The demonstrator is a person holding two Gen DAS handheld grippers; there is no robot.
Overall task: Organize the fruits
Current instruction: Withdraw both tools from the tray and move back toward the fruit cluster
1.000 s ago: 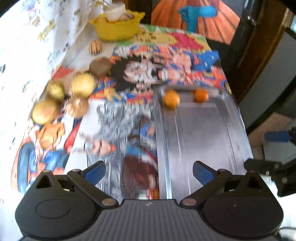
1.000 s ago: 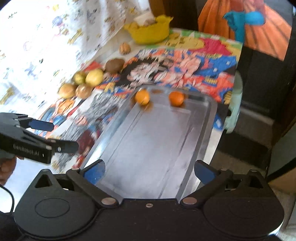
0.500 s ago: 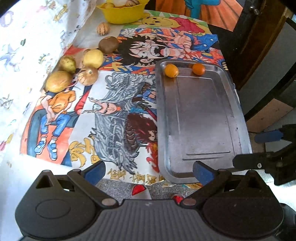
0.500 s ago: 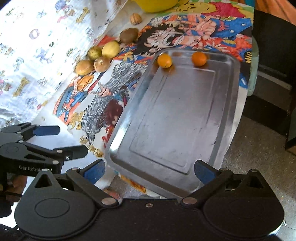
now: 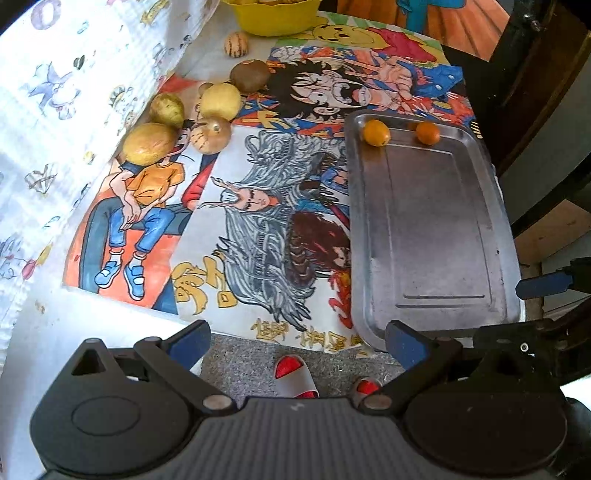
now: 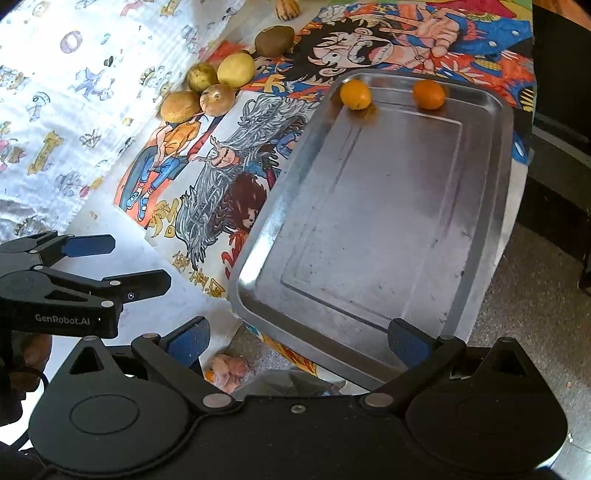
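Nearest to me, my left gripper (image 5: 297,341) hangs off the near edge of the table with its blue-padded jaws spread wide and nothing between them; below the gap I see speckled floor and the toe of a red and grey slipper (image 5: 293,374). My right gripper (image 6: 299,339) is likewise splayed wide and empty, poised over the near rim of the metal tray (image 6: 258,258), whose near end juts past the table edge. In the right wrist view the left gripper shows side-on at the lower left, level and pointing across toward the tray, with "GenRobot.AI" printed in white on its black body. The tray lies lengthwise away from me on a cartoon-printed tablecloth (image 5: 258,221), and its only contents are two small oranges at the far end, well away from both grippers: one orange (image 6: 355,95) in the far left corner, the other orange (image 6: 428,94) further right against the far wall. Beyond and left of the tray, a cluster of four yellowish fruits (image 5: 210,101) sits on the cloth beside a patterned white curtain (image 5: 74,92). Just past them lies a brown fruit (image 5: 250,75), then a small striped one (image 5: 236,44), and farthest of all a yellow bowl (image 5: 275,16).
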